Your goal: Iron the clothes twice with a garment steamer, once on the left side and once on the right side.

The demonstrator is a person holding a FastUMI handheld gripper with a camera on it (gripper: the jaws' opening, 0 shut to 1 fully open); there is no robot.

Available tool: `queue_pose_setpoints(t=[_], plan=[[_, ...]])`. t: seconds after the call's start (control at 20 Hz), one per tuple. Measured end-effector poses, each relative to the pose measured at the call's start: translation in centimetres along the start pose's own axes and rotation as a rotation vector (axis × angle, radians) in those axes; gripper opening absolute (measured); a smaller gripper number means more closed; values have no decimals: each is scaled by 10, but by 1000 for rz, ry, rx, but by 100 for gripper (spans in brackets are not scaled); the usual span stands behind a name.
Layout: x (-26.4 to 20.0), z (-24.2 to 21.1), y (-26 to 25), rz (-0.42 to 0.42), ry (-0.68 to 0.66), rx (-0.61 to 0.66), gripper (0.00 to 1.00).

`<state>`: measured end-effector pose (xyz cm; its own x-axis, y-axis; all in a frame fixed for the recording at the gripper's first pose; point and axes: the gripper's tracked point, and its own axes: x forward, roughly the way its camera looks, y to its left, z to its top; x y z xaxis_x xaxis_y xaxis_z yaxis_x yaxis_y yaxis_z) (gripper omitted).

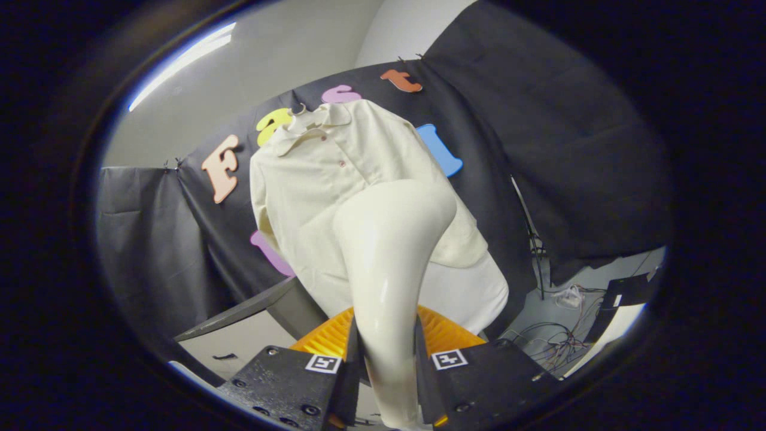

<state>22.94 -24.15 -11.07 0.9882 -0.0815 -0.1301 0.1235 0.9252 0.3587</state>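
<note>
1. Two fingers of the gripper (388, 371) clamp the slim neck of a glossy cream plastic garment steamer (389, 263); both press on its handle, one from each side, so the grip looks firm.
2. Behind the handle, between the fingers, sits a ribbed orange part (443, 332); I cannot tell what it belongs to.
3. The steamer's rounded head points up and away from the fingers, over the lower front of a cream button-up collared shirt (317, 179) that hangs on a hanger (297, 111) against the black cloth booth wall (538, 120). Whether the head touches the fabric I cannot tell.
4. Progress, as a judgement: the head sits near the middle of the shirt, so one pass seems under way, but which side is finished cannot be read here. At least one stroke likely remains.
5. Around: a grey table edge (251, 308) lies low beside the shirt's hem, and a tangle of dark cables (556, 341) lies on the floor on the other side, next to a thin black stand (529, 233).
6. Nothing stands between steamer and shirt; the table edge may crowd a low stroke.
</note>
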Motion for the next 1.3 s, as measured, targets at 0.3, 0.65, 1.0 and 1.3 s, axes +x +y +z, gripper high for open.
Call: queue_pose_setpoints(t=[0.3,0.65,1.0,1.3], plan=[[-44,5,74,66,-62,-131,40],[-88,-3,153,144,-110,-164,40],[-121,-4,200,213,-178,-266,40],[-180,-12,204,234,-263,-268,40]])
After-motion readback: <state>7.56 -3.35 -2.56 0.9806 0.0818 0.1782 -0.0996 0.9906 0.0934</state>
